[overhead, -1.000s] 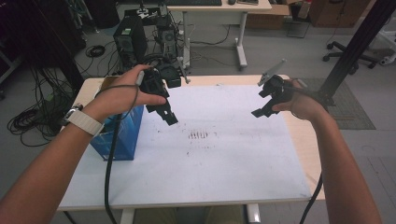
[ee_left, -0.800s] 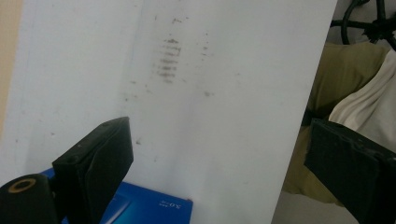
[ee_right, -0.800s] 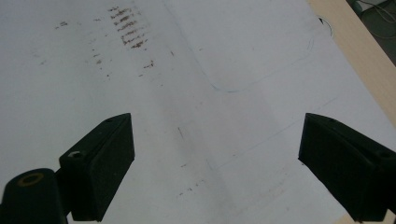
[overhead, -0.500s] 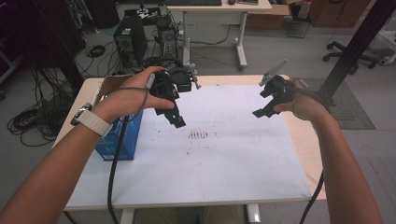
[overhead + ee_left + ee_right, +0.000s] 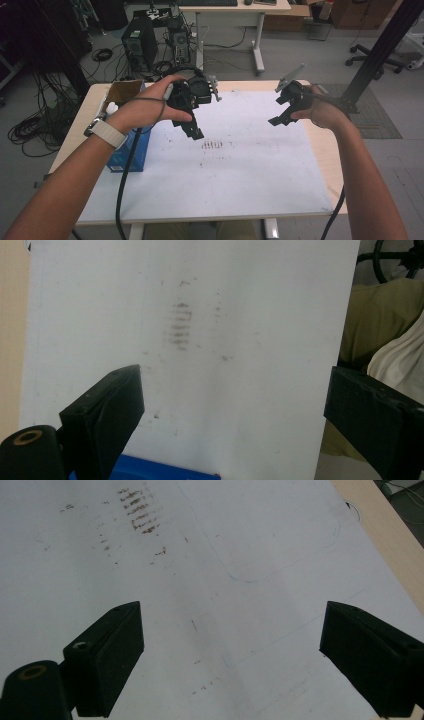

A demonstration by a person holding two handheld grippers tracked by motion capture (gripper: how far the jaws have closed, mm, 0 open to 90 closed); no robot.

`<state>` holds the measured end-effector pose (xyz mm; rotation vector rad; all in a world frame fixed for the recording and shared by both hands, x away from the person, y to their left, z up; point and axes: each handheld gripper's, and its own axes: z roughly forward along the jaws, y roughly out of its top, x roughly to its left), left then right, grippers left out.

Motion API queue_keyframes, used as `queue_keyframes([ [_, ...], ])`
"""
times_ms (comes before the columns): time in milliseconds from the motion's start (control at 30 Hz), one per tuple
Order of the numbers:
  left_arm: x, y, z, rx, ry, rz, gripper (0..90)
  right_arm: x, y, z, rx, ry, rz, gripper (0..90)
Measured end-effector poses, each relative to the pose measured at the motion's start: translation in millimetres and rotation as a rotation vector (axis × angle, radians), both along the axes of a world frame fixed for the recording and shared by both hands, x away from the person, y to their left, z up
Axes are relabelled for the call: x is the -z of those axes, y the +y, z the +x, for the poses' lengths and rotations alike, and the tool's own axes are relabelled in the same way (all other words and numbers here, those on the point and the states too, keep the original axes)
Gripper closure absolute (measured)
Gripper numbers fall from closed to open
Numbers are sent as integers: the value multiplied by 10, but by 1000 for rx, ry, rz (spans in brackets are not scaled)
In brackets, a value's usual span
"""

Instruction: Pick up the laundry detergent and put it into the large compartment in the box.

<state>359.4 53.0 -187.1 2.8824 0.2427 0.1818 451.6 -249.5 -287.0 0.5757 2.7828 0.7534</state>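
Note:
My left gripper (image 5: 189, 128) hangs above the white sheet (image 5: 225, 170), left of its middle, held in a hand with a white watch strap. In the left gripper view its jaws (image 5: 235, 410) stand wide apart with nothing between them, over a patch of dark smudges (image 5: 180, 325). My right gripper (image 5: 278, 120) hovers over the sheet's far right part. Its jaws (image 5: 230, 650) are also spread wide and empty above the bare sheet (image 5: 225, 580). Neither gripper touches the table.
A blue box (image 5: 125, 152) with an open cardboard top stands at the table's left edge; its blue rim (image 5: 150, 473) lies just under my left jaws. Bare wooden table (image 5: 385, 530) borders the sheet on the right. Desks, computers and cables stand beyond the table.
My left gripper has moved right, from above the blue box to over the sheet near the smudges. The right gripper has hardly moved.

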Motion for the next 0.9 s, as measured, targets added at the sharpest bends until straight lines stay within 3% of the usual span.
queue_keyframes([
  [333, 43, -58, -21, 11, -19, 5, 95, -13, -19, -27, 10, -3, 1, 105],
  [900, 65, -54, -16, 4, -13, -1, 95, 11, -2, -54, 7, -3, 0, 105],
])
